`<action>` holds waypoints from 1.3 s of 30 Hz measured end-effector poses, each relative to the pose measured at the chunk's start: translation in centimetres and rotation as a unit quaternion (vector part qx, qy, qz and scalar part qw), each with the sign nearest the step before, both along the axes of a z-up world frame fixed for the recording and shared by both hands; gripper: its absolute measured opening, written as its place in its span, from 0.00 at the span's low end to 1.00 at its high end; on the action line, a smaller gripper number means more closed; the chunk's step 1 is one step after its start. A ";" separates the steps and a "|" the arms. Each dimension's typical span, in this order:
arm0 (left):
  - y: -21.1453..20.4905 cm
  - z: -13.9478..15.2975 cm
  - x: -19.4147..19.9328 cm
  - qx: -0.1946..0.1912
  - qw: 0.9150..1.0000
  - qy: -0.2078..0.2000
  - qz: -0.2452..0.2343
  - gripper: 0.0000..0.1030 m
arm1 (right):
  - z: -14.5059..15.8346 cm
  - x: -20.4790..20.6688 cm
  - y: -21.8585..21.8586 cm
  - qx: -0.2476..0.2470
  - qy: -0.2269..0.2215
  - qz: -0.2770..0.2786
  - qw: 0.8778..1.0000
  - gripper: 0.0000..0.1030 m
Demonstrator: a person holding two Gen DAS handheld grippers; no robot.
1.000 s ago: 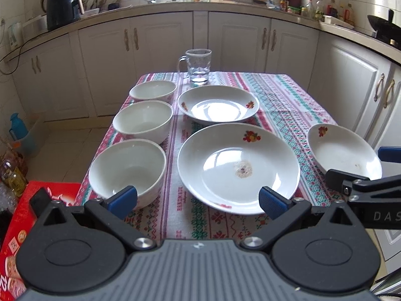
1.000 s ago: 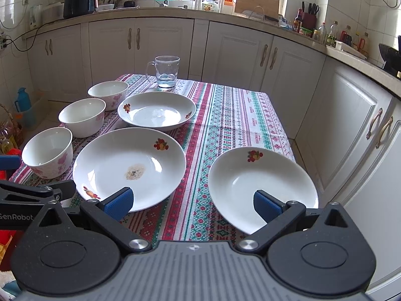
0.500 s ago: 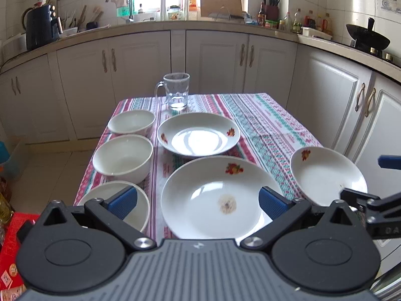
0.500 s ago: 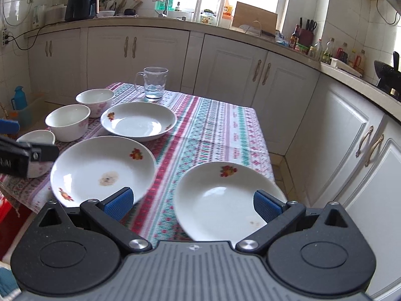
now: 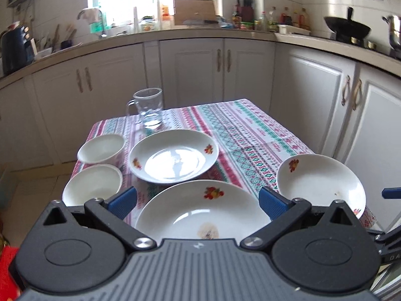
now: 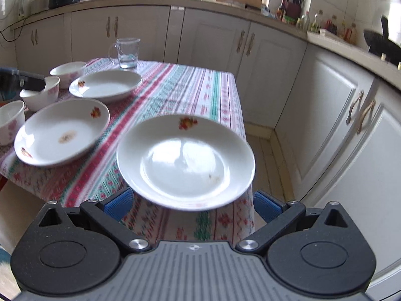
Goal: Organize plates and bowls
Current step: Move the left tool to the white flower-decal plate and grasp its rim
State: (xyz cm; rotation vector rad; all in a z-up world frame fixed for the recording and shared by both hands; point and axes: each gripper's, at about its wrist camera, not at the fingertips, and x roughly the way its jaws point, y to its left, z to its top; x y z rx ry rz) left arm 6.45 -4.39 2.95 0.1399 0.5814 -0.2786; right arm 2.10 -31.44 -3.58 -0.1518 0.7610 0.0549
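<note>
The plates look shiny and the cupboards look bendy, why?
Left wrist view: window light glares off the far plate, and the fisheye lens bows the cupboards. Right wrist view: glare on the near plate, and the tablecloth smears with motion blur.

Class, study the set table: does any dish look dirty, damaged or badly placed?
Yes. The largest plate has a brownish stain at its centre, and the right-hand plate sits by the table's corner, its rim seemingly overhanging the tablecloth edge. Nothing looks broken.
</note>
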 end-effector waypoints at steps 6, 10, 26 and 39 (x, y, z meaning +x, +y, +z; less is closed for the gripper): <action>-1.5 -0.6 1.3 0.006 0.999 0.024 -0.042 0.99 | -2.6 0.7 -0.6 0.014 0.016 0.011 1.000 1.00; -2.7 -1.2 1.6 0.011 0.996 0.037 -0.083 0.99 | -3.6 1.4 -1.0 0.015 0.020 0.017 1.000 1.00; -7.5 -2.8 3.3 0.033 0.980 0.076 -0.179 0.99 | -4.7 3.3 -2.2 0.053 0.014 0.073 0.996 1.00; -11.4 -3.5 8.1 0.028 0.964 0.142 -0.221 0.99 | -5.8 1.9 -3.9 0.066 -0.051 0.097 0.992 1.00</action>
